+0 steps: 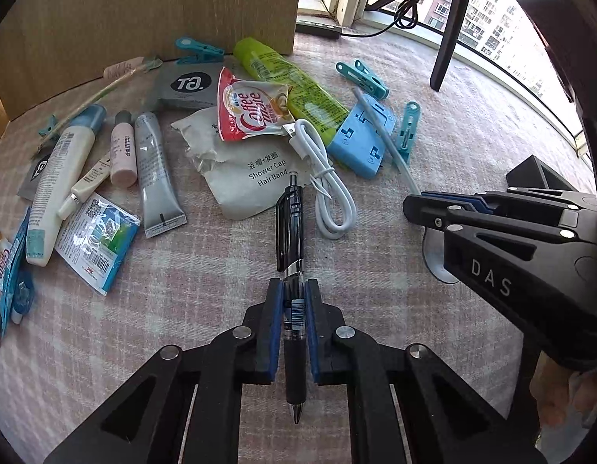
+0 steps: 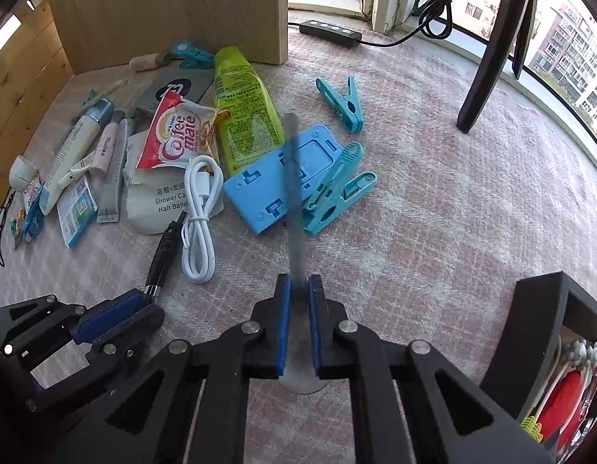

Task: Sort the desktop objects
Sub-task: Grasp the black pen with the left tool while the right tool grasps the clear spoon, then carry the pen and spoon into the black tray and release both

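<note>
Blue foam pads on the left claw (image 1: pixel 294 297) are clenched on a black click pen with a chrome band (image 1: pixel 289 232), gripping its lower barrel; the pen lies along the pink-and-white checked cloth of the desk (image 1: pixel 205 270), tip toward the camera and clip end reaching the white shower-cap sachet (image 1: pixel 255 178). Beside it on the right, the right claw (image 2: pixel 299 290) is clamped on the thin handle of a grey translucent plastic spoon (image 2: pixel 294 193), whose bowl rests on the cloth under the pads while the handle runs up across the light blue plastic phone stand (image 2: pixel 271 189). Just beyond the pen lies a coiled white USB cable (image 1: pixel 329 189), touching the sachet. A red and white Coffee mate packet (image 1: pixel 252 108) overlaps the sachet's far edge, next to a lime green tube (image 1: pixel 298 85). Teal clothes pegs (image 2: pixel 342 104) lie scattered around the stand. To the left sit a grey squeeze tube (image 1: pixel 155 170), a small pink bottle (image 1: pixel 123 150) and a white tube with a blue cap (image 1: pixel 62 178). At the right edge stands a black open organiser box (image 2: pixel 546 332). Farthest back are a cardboard panel (image 1: pixel 163 11), a black tripod leg (image 2: pixel 488 65) and the window (image 2: pixel 569 38).
</note>
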